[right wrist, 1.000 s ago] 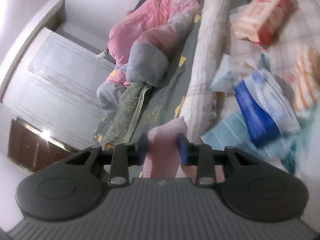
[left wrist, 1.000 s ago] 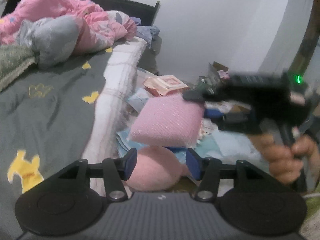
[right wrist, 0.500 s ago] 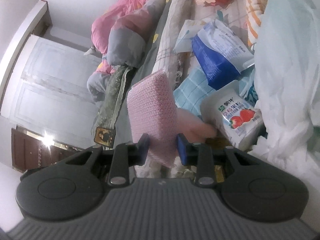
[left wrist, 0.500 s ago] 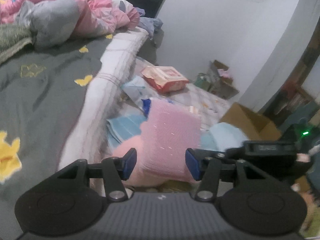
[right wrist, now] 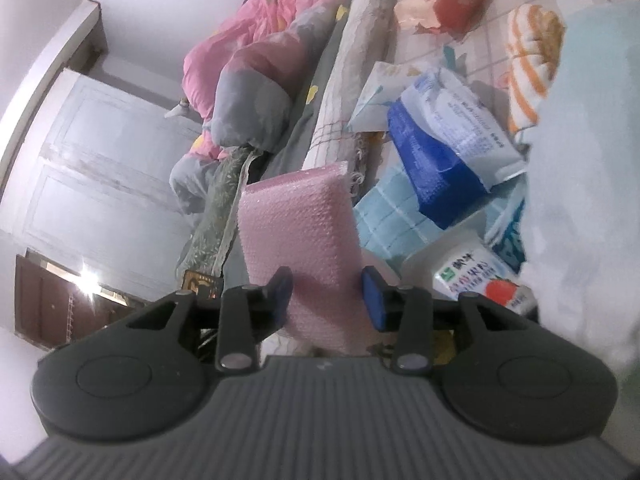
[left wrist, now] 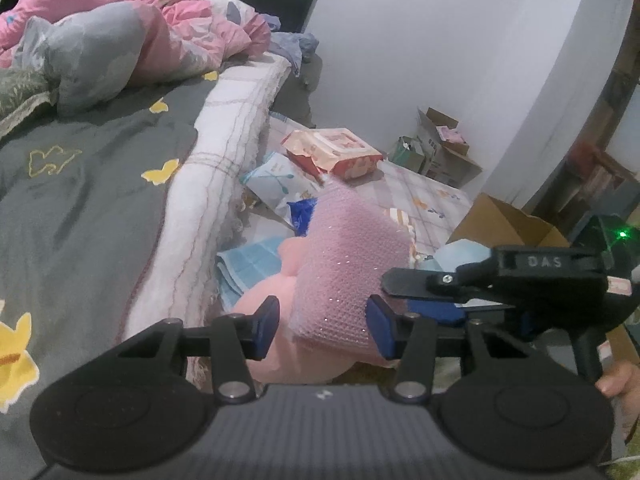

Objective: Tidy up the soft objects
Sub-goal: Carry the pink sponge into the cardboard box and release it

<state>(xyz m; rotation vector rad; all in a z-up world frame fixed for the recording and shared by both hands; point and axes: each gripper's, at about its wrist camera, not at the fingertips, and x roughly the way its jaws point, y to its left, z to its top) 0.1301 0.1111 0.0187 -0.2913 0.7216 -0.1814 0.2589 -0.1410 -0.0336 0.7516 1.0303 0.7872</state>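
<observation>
A pink bubble-wrap pad [left wrist: 352, 260] stands on edge over a pink plush [left wrist: 272, 356] on the cluttered floor beside the bed. My left gripper [left wrist: 323, 326] has its jaws drawn in around the pad's lower edge. From the right, one finger [left wrist: 408, 282] of the other gripper lies along the pad's side. In the right wrist view the same pad [right wrist: 300, 232] rises between the jaws of my right gripper [right wrist: 328, 298]. Those jaws are opening, and a slim gap shows at the right pad. A hand [left wrist: 620, 384] holds that gripper's handle.
A bed with a grey butterfly cover [left wrist: 100, 200] and a pink quilt [left wrist: 120, 8] fills the left. The floor holds a wipes pack [left wrist: 336, 152], a blue-and-white pack [right wrist: 440, 140], a strawberry carton [right wrist: 476, 280], a checked cloth [left wrist: 252, 260] and a cardboard box [left wrist: 504, 220].
The pad came down from above the plush into my left jaws, which narrowed around it. My right jaws widened, and the pad no longer looks pinched.
</observation>
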